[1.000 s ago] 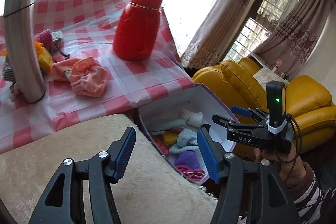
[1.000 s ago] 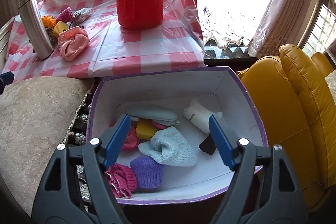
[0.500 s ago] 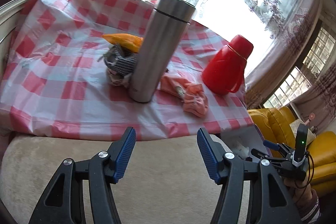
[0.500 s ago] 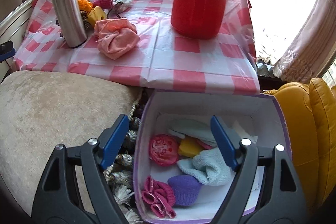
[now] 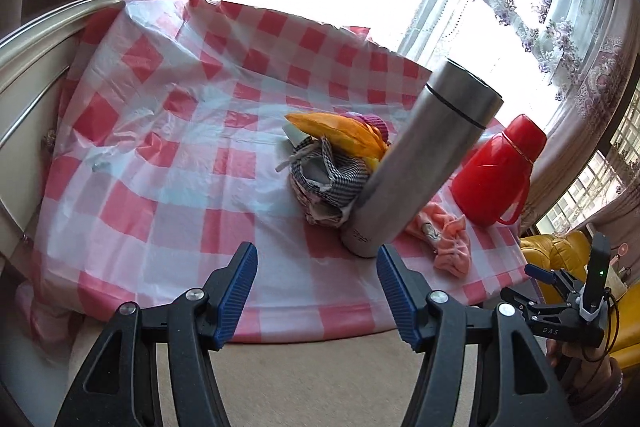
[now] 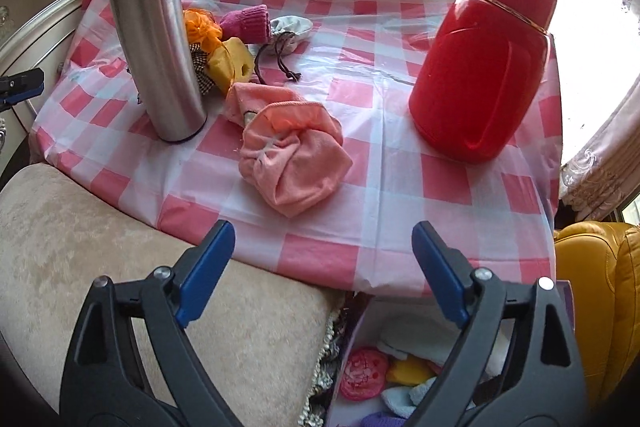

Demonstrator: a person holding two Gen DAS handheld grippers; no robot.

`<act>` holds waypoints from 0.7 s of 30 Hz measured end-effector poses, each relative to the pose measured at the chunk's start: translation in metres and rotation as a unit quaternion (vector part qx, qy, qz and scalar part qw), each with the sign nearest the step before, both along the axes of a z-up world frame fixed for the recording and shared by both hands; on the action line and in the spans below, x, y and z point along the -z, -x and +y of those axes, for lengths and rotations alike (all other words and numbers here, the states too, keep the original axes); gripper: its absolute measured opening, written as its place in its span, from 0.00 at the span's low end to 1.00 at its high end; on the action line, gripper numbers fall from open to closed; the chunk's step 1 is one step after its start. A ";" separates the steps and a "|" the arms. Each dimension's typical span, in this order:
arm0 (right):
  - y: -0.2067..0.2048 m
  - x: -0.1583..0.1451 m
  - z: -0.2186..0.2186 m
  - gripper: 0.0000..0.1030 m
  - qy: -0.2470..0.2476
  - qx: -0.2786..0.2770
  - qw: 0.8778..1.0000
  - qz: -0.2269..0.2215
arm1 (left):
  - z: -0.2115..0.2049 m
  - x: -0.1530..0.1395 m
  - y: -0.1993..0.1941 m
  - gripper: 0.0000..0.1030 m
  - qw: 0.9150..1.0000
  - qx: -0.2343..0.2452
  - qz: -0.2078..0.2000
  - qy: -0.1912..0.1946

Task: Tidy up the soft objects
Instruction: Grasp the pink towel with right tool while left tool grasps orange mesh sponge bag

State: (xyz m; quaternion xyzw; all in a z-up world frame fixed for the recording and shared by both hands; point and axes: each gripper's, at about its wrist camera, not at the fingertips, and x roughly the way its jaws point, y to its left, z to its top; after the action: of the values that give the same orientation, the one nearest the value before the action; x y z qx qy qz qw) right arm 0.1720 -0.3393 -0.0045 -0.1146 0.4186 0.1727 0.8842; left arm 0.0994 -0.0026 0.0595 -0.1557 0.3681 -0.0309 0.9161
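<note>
— Jaws? Both sets parted with nothing between them, each pair just widening: left gripper [image 5: 316,291] at lower centre of its view, right gripper [image 6: 322,273] low in its own.

— And the soft things?

— Pink cloth [image 6: 292,151] bunched mid-frame on the checked tablecloth [image 6: 400,211], just above the right gripper's blue pads [image 6: 208,267]. Behind the steel flask [image 6: 154,27] at upper left, a small heap: orange piece [image 6: 202,31], yellow piece [image 6: 232,61], magenta knit [image 6: 248,23], grey drawstring pouch [image 6: 290,31].

— Anything else?

— Red jug [image 6: 484,55] at upper right. Purple-rimmed box [image 6: 566,301] at the bottom edge — several soft items inside.
</note>
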 end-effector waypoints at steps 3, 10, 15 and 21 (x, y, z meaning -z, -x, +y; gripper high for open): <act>-0.015 0.006 0.014 0.89 0.005 -0.004 1.000 0.007 | 0.009 -0.002 -0.019 0.79 1.000 0.002 -0.003 -0.022; -0.043 0.018 0.036 0.89 0.003 0.000 1.000 0.022 | 0.020 -0.001 -0.079 0.82 0.997 0.057 -0.002 -0.055; -0.058 0.026 0.043 0.89 -0.001 0.012 0.999 0.030 | 0.021 0.004 -0.123 0.88 0.992 0.115 -0.005 -0.059; -0.072 0.031 0.047 0.89 0.006 0.023 0.999 0.031 | 0.015 0.017 -0.173 0.93 0.979 0.194 0.005 -0.063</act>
State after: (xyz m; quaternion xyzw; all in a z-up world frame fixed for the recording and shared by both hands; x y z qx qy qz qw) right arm 0.2442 -0.2928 -0.0355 -0.1052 0.4492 0.1527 0.8740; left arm 0.2723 0.0127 0.0424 -0.0228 0.3973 -0.1843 0.8987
